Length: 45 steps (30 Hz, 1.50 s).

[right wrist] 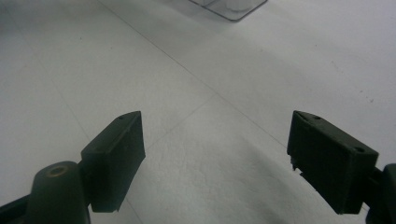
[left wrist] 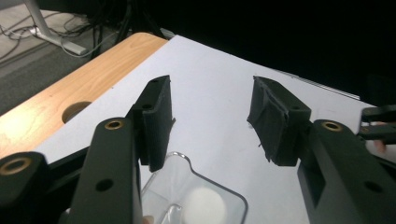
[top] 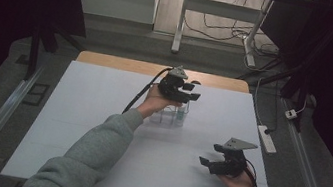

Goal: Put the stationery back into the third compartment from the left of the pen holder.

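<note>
High view: left gripper hovers just above a clear plastic rack near the far-centre of the white table — its jaws stand apart w/ nothing between them. Inside the rack a small tube w/ a teal band stands upright. Right gripper sits near the table's front right, well apart from the rack, jaws spread wide and holding nothing. Left gripper view looks down past its two black jaws — the rack's rounded clear rim lies below, beside the left-hand jaw, w/ a white round shape inside. Right gripper view has the rack's corner far off at top.
</note>
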Each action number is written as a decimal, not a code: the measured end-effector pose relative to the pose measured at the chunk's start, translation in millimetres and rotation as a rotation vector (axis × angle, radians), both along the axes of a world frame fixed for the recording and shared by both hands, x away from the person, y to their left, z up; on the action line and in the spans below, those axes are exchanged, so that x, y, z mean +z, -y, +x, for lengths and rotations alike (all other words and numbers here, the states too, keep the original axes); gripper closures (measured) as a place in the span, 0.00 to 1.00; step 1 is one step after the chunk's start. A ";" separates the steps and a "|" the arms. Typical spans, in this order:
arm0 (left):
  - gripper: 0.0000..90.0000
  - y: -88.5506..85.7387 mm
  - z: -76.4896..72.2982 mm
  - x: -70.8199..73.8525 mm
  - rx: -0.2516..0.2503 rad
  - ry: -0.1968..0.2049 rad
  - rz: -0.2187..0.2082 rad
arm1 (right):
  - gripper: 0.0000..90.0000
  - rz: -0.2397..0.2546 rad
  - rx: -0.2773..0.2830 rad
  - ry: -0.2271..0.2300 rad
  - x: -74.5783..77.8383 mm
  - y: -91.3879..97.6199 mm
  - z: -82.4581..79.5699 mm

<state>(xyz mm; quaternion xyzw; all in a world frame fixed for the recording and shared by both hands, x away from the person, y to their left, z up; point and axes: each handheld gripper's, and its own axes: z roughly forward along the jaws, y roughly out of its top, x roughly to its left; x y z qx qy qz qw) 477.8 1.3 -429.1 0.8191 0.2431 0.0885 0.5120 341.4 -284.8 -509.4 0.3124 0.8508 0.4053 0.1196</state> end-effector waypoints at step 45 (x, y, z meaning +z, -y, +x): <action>0.44 -102.6 -113.7 -27.0 0.022 -0.033 0.109 | 0.21 0.010 0.001 0.009 2.8 0.7 -4.2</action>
